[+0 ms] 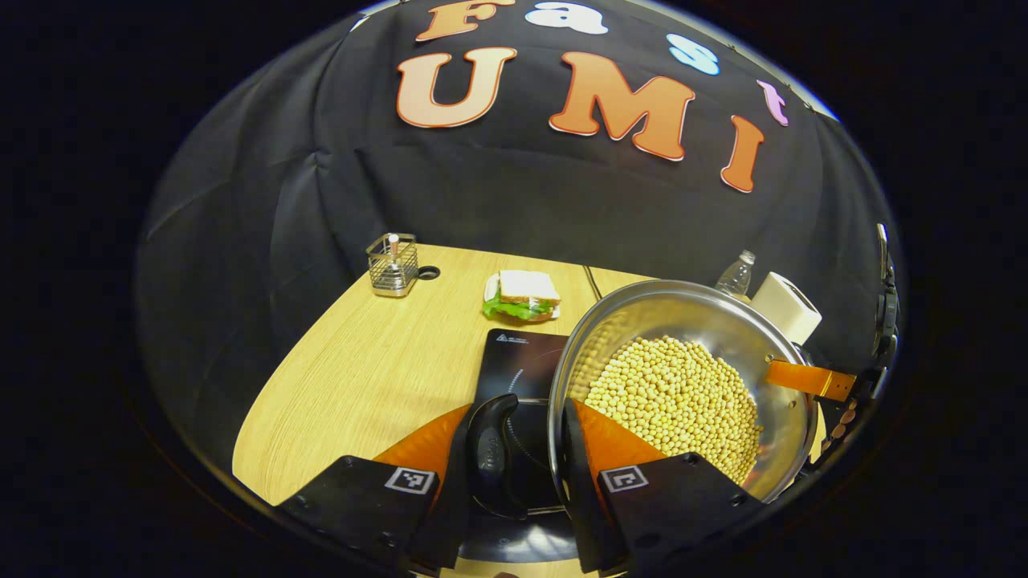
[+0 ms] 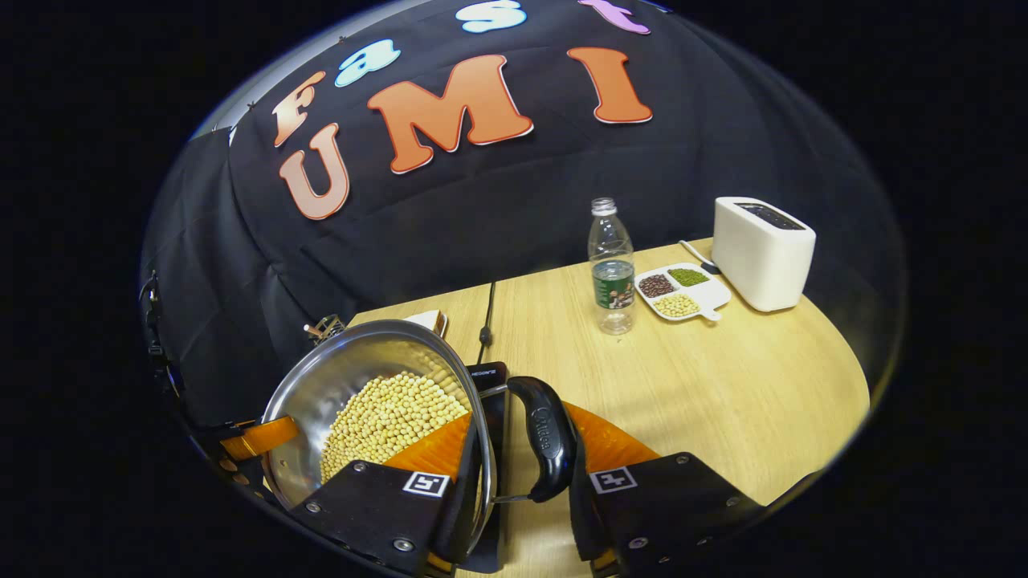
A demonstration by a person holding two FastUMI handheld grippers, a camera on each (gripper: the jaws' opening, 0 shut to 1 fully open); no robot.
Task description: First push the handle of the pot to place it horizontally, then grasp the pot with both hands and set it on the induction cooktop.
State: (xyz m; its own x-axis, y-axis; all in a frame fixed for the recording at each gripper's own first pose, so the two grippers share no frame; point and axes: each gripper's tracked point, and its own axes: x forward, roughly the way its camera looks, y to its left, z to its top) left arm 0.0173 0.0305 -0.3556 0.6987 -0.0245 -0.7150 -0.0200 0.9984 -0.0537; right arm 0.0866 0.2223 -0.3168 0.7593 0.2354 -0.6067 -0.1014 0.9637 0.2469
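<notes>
A steel pot (image 1: 642,321) full of pale yellow beans (image 1: 679,401) hangs tilted between both grippers, over the right part of the black induction cooktop (image 1: 514,357). My left gripper (image 1: 518,417) is shut across the pot's black side handle (image 1: 491,445) and the rim, with one finger inside the pot. In the right gripper view, my right gripper (image 2: 524,433) clamps the opposite black handle (image 2: 548,437) and the rim of the pot (image 2: 353,369) the same way. Whether the pot's base touches the cooktop (image 2: 491,376) is hidden.
On the wooden table (image 1: 361,377) stand a wire basket (image 1: 393,265) and a sandwich (image 1: 522,295) at the back. A water bottle (image 2: 611,265), a divided dish of beans (image 2: 681,292) and a white toaster (image 2: 761,251) stand to the right. A cable (image 2: 486,317) runs back from the cooktop.
</notes>
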